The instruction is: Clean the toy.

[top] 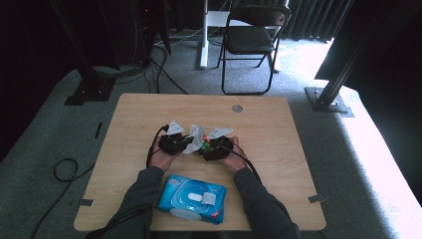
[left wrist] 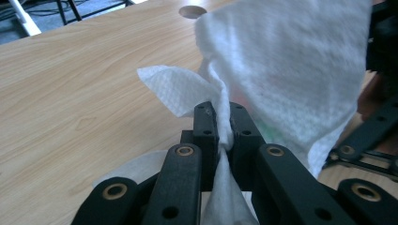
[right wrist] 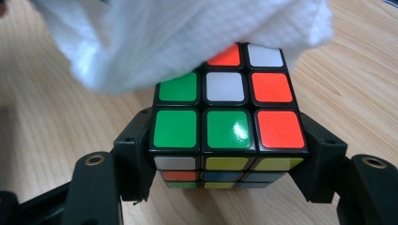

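A: Largest first: pale wooden surface (top: 278, 164) with a round hole near the far edge. On its near edge, between the forearms, a flat blue plastic pack of wet wipes (top: 191, 198), lid shut.

B: Then the work itself?

A: Mid-surface, both hands close together. White crinkled wet wipe (left wrist: 286, 70) pinched tight in the left tongs (left wrist: 224, 136), clenched on a bunched fold, the rest of the sheet hanging loose toward the other hand. Multicoloured plastic puzzle cube (right wrist: 225, 117) clamped by its sides in the right tongs (right wrist: 227, 154), held just above the surface.

B: Wipe on the cube yet?

A: Draped over the far part of the top face, by the right gripper view; green, white and orange squares on the near rows bare. Whether pressed down or merely resting, cannot tell.

B: Progress, then?

A: Judged as early to middle. Done: wipe drawn out, cube picked up and steadied, the two brought together. Left: rubbing across the uncovered squares, probably turning the cube for the yellow and other faces, then setting both down.
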A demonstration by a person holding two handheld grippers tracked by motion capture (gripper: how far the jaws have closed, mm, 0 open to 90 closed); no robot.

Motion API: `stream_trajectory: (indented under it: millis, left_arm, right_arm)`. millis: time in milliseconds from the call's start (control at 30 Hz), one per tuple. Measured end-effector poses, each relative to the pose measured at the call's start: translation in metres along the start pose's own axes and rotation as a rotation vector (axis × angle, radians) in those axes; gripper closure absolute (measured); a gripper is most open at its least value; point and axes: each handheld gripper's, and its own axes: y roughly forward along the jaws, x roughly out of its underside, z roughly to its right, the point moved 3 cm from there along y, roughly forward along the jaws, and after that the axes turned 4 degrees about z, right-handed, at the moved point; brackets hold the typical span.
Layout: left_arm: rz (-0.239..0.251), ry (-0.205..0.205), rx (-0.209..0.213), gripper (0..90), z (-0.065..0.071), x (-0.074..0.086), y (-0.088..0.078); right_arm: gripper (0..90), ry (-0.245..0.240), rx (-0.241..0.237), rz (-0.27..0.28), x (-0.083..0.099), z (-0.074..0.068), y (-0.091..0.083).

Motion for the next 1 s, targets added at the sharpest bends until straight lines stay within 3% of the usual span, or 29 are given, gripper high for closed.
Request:
stream_trajectory:
  millis: [300,1000]
  left_arm:
    - [0.002,-0.005,-0.009,84.2,-0.001,-0.001,0.001]
    - [-0.008,0.046,0.040,84.1,0.014,-0.003,0.006]
  right_arm:
    - [33.9,-0.016,-0.010,0.001,-0.002,-0.003,0.000]
    - [33.9,-0.011,-0.002,-0.011,-0.001,-0.003,0.002]
